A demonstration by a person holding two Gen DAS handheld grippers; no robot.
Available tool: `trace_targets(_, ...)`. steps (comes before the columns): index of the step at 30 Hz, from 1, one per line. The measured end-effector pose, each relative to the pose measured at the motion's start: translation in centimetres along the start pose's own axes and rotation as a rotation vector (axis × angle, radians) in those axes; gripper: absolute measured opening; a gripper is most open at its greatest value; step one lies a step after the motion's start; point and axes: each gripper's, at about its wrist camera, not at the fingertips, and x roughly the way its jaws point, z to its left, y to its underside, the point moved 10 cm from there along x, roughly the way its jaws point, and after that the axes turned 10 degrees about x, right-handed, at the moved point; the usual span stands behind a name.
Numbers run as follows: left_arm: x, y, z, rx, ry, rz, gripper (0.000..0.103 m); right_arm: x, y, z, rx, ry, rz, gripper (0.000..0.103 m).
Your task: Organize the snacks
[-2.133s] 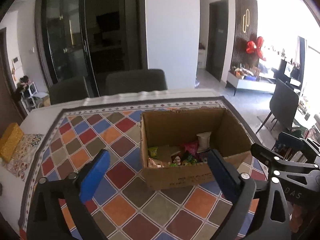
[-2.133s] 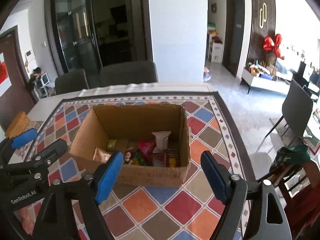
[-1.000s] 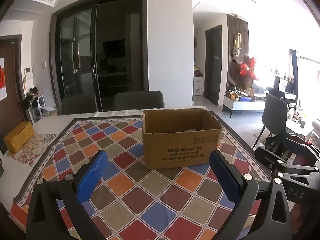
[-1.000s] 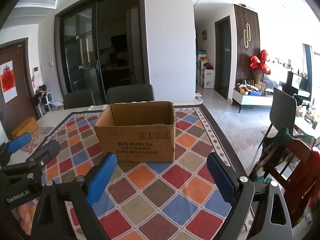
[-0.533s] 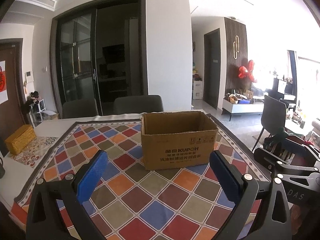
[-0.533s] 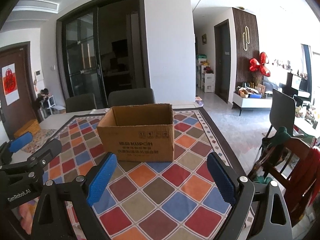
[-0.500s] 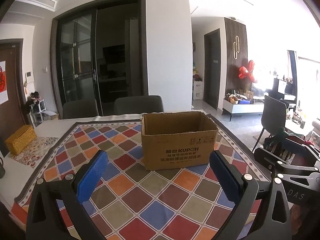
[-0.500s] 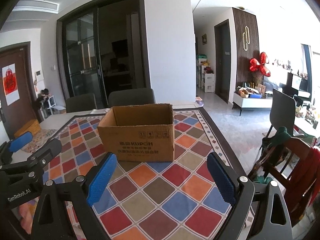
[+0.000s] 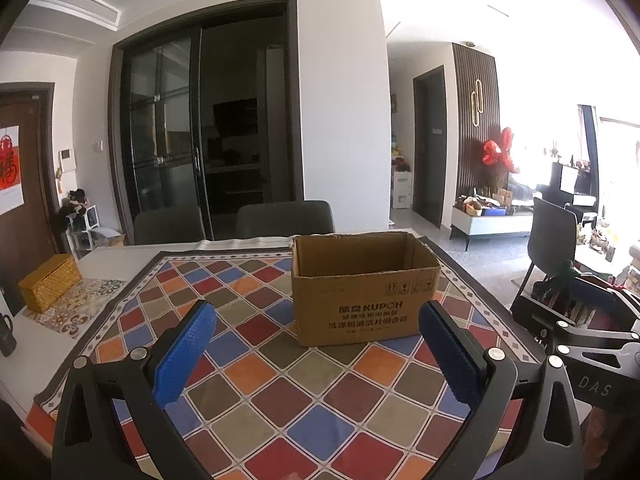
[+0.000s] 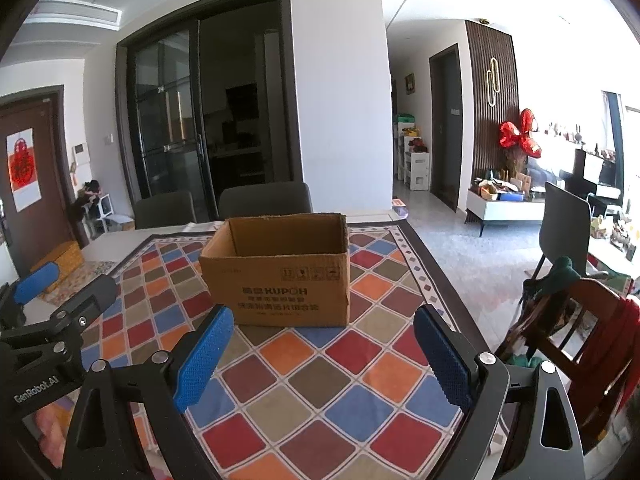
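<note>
An open brown cardboard box [image 9: 362, 300] printed KUPOH stands on the table's chequered cloth [image 9: 280, 392]; it also shows in the right wrist view [image 10: 280, 280]. Its contents are hidden behind the near wall from this low angle. My left gripper [image 9: 316, 352] is open and empty, low over the cloth in front of the box. My right gripper [image 10: 324, 356] is open and empty, also in front of the box. The right gripper's body shows at the right of the left wrist view [image 9: 580, 344], and the left one at the left of the right wrist view [image 10: 48, 332].
A yellow woven box [image 9: 48, 286] sits at the table's far left on a patterned mat. Two grey chairs [image 9: 284, 218] stand behind the table. A wooden chair [image 10: 576, 344] with clothes stands off the right edge. A dark mug [image 9: 6, 334] is at the left edge.
Both grippers dropped from looking down into the box, where several snack packets showed, to a low level view of its front. Since half a second ago almost nothing has moved.
</note>
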Motion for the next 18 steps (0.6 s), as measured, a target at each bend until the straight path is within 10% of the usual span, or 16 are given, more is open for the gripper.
trace_targets(18,0.05,0.29,-0.11,-0.010,0.005,0.013,0.103,-0.24,-0.16,0.08,-0.002,0.002,-0.002,0.092)
